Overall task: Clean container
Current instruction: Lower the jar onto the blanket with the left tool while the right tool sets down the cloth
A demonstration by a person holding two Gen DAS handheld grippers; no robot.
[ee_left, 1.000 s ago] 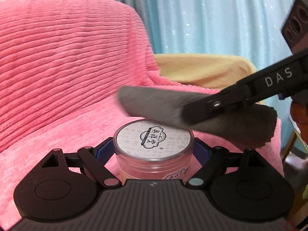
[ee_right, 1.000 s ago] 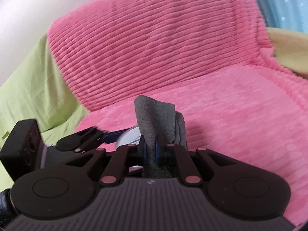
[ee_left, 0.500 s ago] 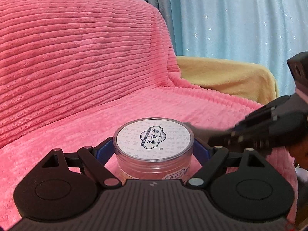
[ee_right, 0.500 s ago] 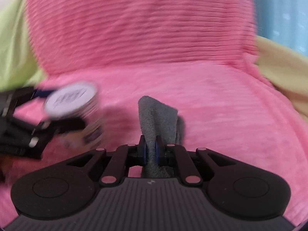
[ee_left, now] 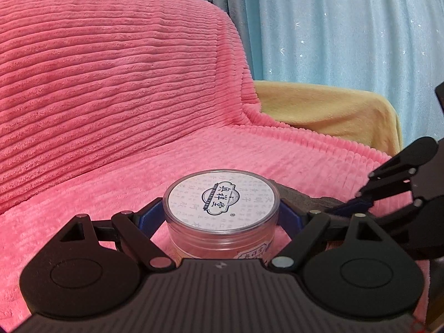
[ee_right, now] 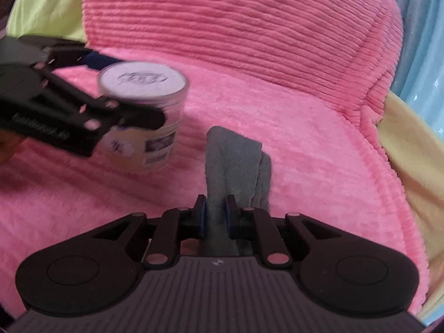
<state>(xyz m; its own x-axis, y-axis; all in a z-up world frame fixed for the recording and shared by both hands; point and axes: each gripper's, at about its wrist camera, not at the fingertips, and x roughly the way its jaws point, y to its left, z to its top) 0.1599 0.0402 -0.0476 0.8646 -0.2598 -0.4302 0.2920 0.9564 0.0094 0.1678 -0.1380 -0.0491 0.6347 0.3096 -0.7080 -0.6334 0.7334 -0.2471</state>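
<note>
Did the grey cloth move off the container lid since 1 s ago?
Yes. In the left wrist view the grey cloth went from above the container lid to lower right, beside it.

One container [ee_left: 221, 216], one grey cloth [ee_right: 234, 161], two claws, one pink blanket [ee_left: 111, 88]

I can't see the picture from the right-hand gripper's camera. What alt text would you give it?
A black two-finger gripper pinches a folded grey cloth above a pink ribbed blanket. At left, a second black gripper holds a blurred, clear round container with a white printed lid beside the cloth, not touching it.
</note>
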